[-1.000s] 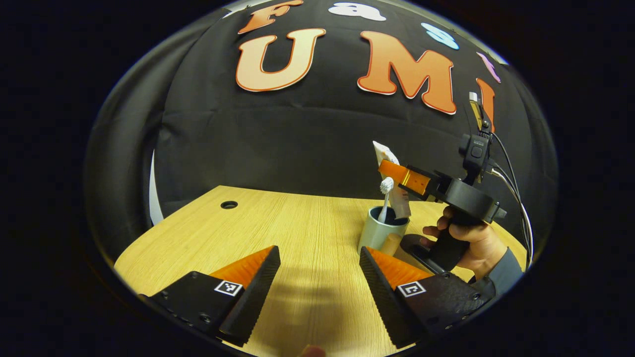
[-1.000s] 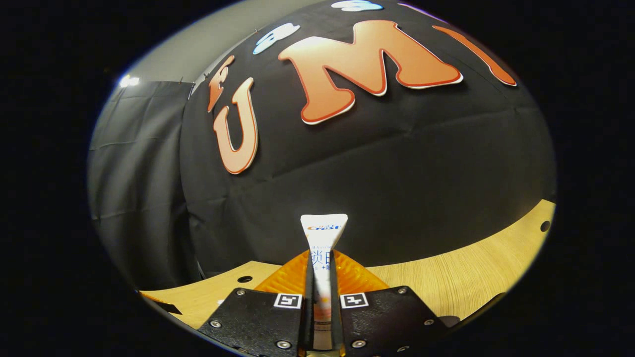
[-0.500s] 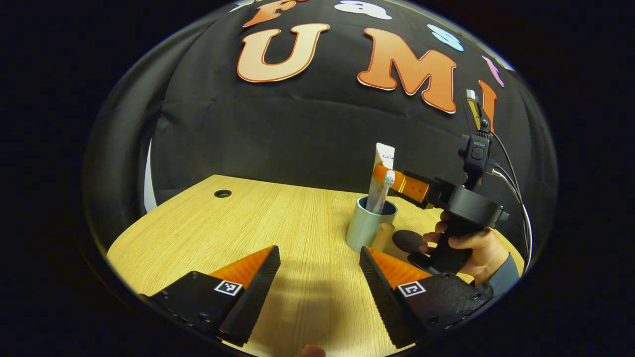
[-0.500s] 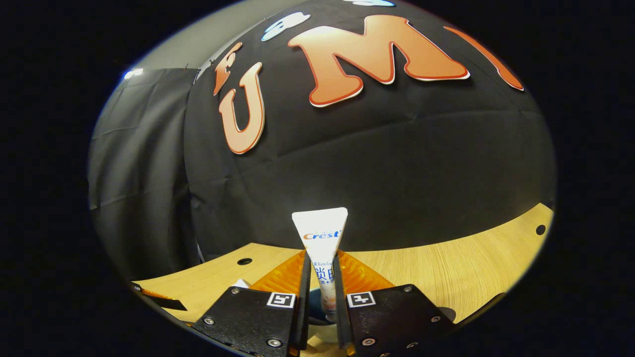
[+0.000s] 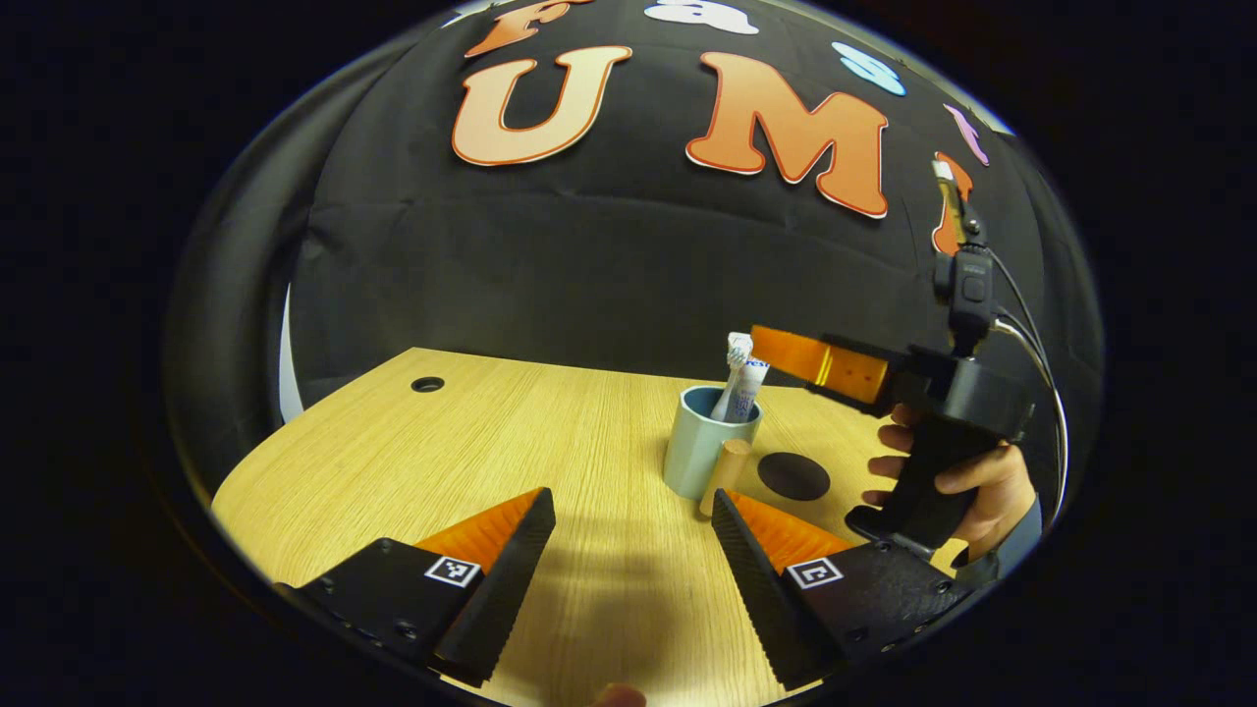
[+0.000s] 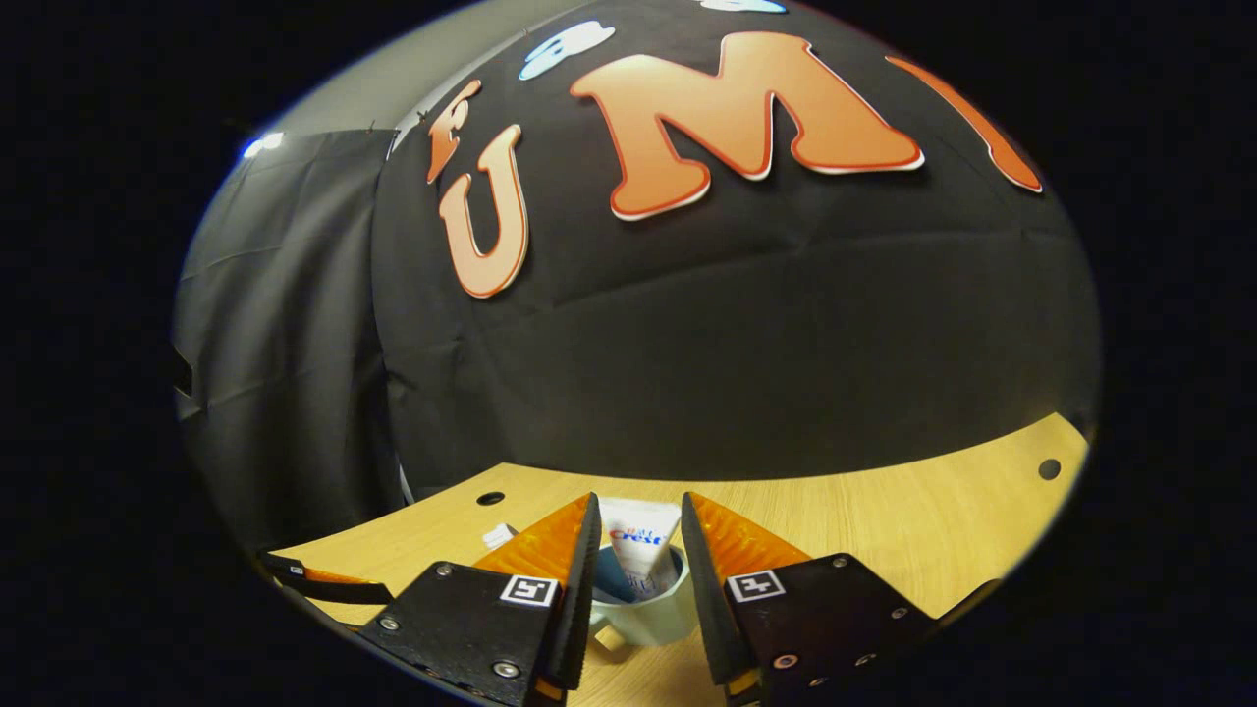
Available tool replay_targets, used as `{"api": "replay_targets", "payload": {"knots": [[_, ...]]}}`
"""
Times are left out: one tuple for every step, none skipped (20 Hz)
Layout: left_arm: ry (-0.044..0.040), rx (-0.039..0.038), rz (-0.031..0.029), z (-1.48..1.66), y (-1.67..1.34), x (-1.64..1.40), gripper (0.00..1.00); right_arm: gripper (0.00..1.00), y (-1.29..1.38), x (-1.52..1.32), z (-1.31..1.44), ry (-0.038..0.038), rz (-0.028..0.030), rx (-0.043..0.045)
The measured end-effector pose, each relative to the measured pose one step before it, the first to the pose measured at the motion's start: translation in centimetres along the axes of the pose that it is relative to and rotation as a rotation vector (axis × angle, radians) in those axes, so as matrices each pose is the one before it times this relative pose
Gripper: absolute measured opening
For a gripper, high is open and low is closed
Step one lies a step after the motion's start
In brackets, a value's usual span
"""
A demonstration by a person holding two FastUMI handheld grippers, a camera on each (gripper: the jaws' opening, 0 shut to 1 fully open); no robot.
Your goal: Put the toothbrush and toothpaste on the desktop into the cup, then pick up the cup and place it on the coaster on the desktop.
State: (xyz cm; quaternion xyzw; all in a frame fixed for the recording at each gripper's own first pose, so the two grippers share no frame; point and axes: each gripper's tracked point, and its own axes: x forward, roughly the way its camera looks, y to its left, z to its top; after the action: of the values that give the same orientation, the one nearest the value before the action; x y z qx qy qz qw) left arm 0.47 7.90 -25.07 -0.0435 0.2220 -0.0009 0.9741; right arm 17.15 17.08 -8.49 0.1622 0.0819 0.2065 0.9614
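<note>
Toothpaste, a white plastic tube [image 6: 640,556], dropped into pale-blue cup [image 5: 699,450] w/ toothbrush [image 5: 734,365]; right claw [image 6: 636,579] released, left claw [image 5: 633,550] open; clumsy grab by wooden handle [image 5: 724,475] could tip cup short of dark round coaster [image 5: 793,475].

Both tools [image 5: 628,579] [image 6: 636,599] agape, empty

You are working at light wood-grain counter [image 5: 491,432], grain running lengthwise, rounded near corner. Round cable hole [image 5: 427,384] sitting near far left corner in left gripper view; right gripper view showing two such holes [image 6: 490,498] [image 6: 1049,468] along far edge. Black cloth wall [image 5: 589,265] hanging right behind counter, creased. Second dark curtain [image 6: 275,324] closing off side. Grey ceiling strip [image 6: 393,74] above, small bright light [image 6: 257,147] glaring there.
</note>
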Motion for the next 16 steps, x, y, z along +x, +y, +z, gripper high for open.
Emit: {"api": "replay_targets", "payload": {"knots": [[-0.00151,0.00466,-0.00137,0.164,-0.328,0.116,0.97,0.52,-0.179,-0.691,0.902,-0.01702,-0.00328,-0.01160],[-0.00022,0.00690,-0.00186,0.226,-0.354,0.127,0.97,0.54,-0.169,-0.621,0.922,-0.01823,-0.00274,-0.01083],[-0.00261,0.00650,-0.00295,0.266,-0.383,0.101,0.97,0.58,-0.255,-0.753,0.915,-0.01809,-0.00474,-0.01131],[-0.00158,0.00680,-0.00278,0.311,-0.408,0.065,0.97,0.59,-0.197,-0.740,0.973,-0.01847,-0.00437,-0.01192],[0.00061,0.00778,-0.00301,0.196,-0.476,0.058,0.97,0.64,-0.282,-0.695,0.842,-0.01366,-0.00637,-0.01229],[0.00442,0.01235,-0.00351,0.238,-0.403,0.103,0.96,0.66,-0.317,-0.697,0.802,-0.01121,-0.00716,-0.01173],[0.00218,0.01214,-0.00126,0.208,-0.415,0.255,0.96,0.71,-0.366,-0.685,0.793,-0.00835,-0.00667,-0.00936],[0.00327,0.01196,-0.00447,0.376,-0.455,0.326,0.96,0.74,-0.316,-0.747,0.739,-0.00903,-0.00470,-0.00693],[0.00064,0.00643,-0.00481,0.333,-0.446,0.488,0.96,0.78,-0.297,-0.696,0.752,-0.00963,-0.00348,-0.00729],[0.00201,0.00176,-0.00732,0.296,-0.373,0.459,0.96,0.79,-0.512,-0.713,0.656,-0.00865,-0.00903,-0.00649],[0.00589,-0.00557,-0.00909,-0.017,-0.410,0.267,0.96,0.82,-0.544,-0.778,0.703,-0.01085,-0.00712,-0.00494],[0.01205,-0.01023,-0.00575,0.124,-0.229,0.535,0.96,0.83,-0.492,-0.792,0.563,-0.00951,-0.01047,-0.00365],[0.01957,-0.00527,-0.00402,0.104,-0.291,0.766,0.96,0.84,-0.643,-0.715,0.592,-0.00734,-0.00984,-0.00285],[0.01312,-0.00326,-0.00312,0.285,-0.274,0.532,0.96,0.84,-0.526,-0.840,0.536,-0.00676,-0.00969,-0.00464],[0.01369,0.00604,-0.00488,0.100,-0.240,0.409,0.96,0.85,-0.718,-0.760,0.535,-0.00678,-0.01283,-0.00600],[0.01217,0.00925,0.00066,0.233,-0.055,0.494,0.96,0.85,-0.745,-0.708,0.469,-0.00504,-0.01409,-0.00721]]}}
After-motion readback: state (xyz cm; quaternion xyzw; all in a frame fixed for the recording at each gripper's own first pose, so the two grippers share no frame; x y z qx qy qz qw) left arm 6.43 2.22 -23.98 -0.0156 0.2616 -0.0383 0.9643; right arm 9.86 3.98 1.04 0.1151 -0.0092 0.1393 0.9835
